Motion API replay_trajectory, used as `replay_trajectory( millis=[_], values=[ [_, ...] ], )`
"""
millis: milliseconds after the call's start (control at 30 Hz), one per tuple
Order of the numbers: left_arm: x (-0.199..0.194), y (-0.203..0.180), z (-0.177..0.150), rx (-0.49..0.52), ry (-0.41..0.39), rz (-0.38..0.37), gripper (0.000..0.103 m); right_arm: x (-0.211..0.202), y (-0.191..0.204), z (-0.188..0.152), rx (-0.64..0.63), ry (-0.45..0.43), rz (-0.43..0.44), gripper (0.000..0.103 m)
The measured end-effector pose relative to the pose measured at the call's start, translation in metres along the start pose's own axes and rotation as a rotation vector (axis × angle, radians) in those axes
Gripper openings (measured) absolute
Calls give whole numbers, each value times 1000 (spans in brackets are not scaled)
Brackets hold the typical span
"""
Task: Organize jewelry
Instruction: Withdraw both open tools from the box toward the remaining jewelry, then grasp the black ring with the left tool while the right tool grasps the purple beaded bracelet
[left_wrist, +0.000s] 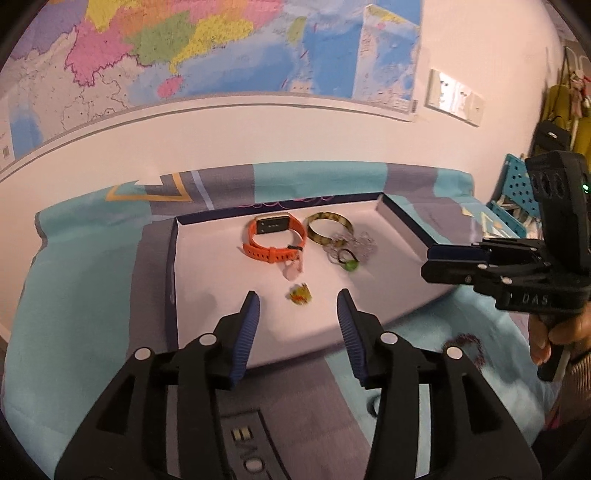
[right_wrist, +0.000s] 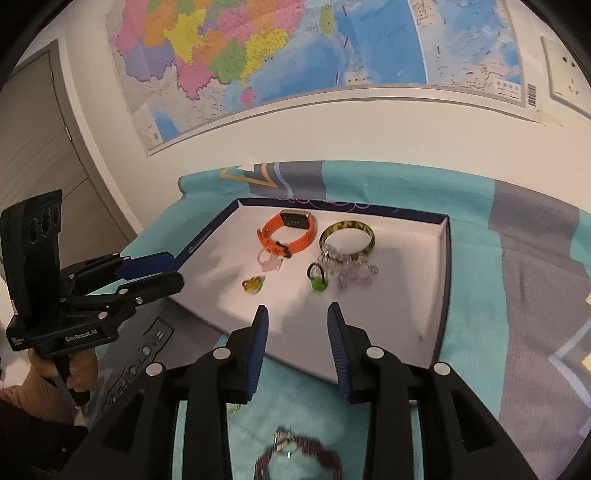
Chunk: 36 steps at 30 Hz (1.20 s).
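A white tray with a dark blue rim (left_wrist: 173, 266) (right_wrist: 445, 280) lies on the patterned cloth. In it are an orange watch (left_wrist: 275, 236) (right_wrist: 291, 230), a tortoiseshell bangle (left_wrist: 327, 227) (right_wrist: 347, 236), a clear bead bracelet (left_wrist: 356, 245) (right_wrist: 352, 271), a green ring (left_wrist: 349, 263) (right_wrist: 318, 281), a pale pink ring (left_wrist: 293, 271) (right_wrist: 271, 260) and a yellow ring (left_wrist: 300, 295) (right_wrist: 253, 285). A dark red bead bracelet (left_wrist: 467, 345) (right_wrist: 299, 458) lies on the cloth in front of the tray. My left gripper (left_wrist: 298, 310) (right_wrist: 173, 271) is open and empty over the tray's near edge. My right gripper (right_wrist: 298, 325) (left_wrist: 428, 264) is open and empty above the bead bracelet.
A dark grey box lid with printed letters (left_wrist: 251, 439) (right_wrist: 147, 354) lies beside the tray. A wall with a big map (left_wrist: 207, 48) stands behind the table. A blue perforated crate (left_wrist: 517, 188) sits at the far right. The cloth hangs over the table edges.
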<state>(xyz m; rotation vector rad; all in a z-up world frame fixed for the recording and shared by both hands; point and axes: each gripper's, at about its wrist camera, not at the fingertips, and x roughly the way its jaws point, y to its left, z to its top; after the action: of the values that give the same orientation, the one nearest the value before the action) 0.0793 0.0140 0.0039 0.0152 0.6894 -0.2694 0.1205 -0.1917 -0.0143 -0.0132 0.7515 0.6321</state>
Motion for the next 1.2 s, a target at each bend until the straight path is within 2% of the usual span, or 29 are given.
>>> replay_trajectory(
  millis=[267,600,900,1200],
  values=[
    [-13,-16,-28,42,29,-42,46,-16,-8,-34,19,40,-16,34],
    [-13,-22,-52,44,83,-64,49,-21,-19,-74,63,102,-38,35],
    [-9,-45,-67,130,128,-99,50,-26,-23,-83,92,99,-29,37],
    [5,-54,-67,142,153,-106,50,-24,-19,-86,69,108,-36,38]
  ],
)
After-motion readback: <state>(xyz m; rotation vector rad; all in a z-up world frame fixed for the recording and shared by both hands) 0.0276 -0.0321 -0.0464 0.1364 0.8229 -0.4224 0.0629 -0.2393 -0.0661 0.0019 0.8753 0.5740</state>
